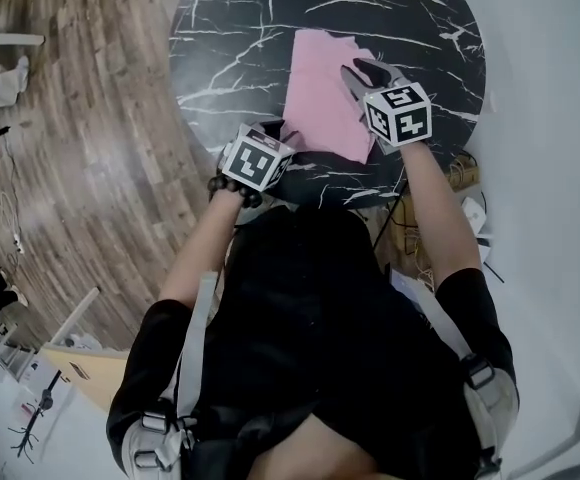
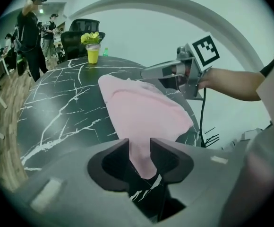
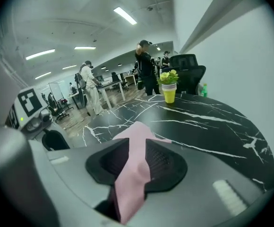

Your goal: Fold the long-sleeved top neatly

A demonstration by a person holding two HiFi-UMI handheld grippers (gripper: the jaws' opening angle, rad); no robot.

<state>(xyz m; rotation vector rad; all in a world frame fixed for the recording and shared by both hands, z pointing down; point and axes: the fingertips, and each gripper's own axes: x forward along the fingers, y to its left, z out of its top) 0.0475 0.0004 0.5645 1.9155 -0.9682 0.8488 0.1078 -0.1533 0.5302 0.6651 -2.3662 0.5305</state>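
A pink long-sleeved top [image 1: 320,88] lies folded into a narrow strip on the round black marble table [image 1: 230,48]. My left gripper [image 1: 278,134] is at the strip's near left corner by the table's front edge. In the left gripper view a tongue of the pink top [image 2: 141,110] lies loose between the parted jaws of that gripper [image 2: 139,143]. My right gripper [image 1: 356,69] reaches over the strip's right edge. In the right gripper view it [image 3: 137,148] is shut on a pinched fold of the pink top [image 3: 137,167], which trails back through the jaws.
A yellow cup with a green plant [image 2: 93,51] stands at the table's far side, with black office chairs [image 2: 80,30] behind it. People stand in the room [image 3: 145,67] beyond. Cables [image 1: 460,173] lie on the floor by the white wall to the right.
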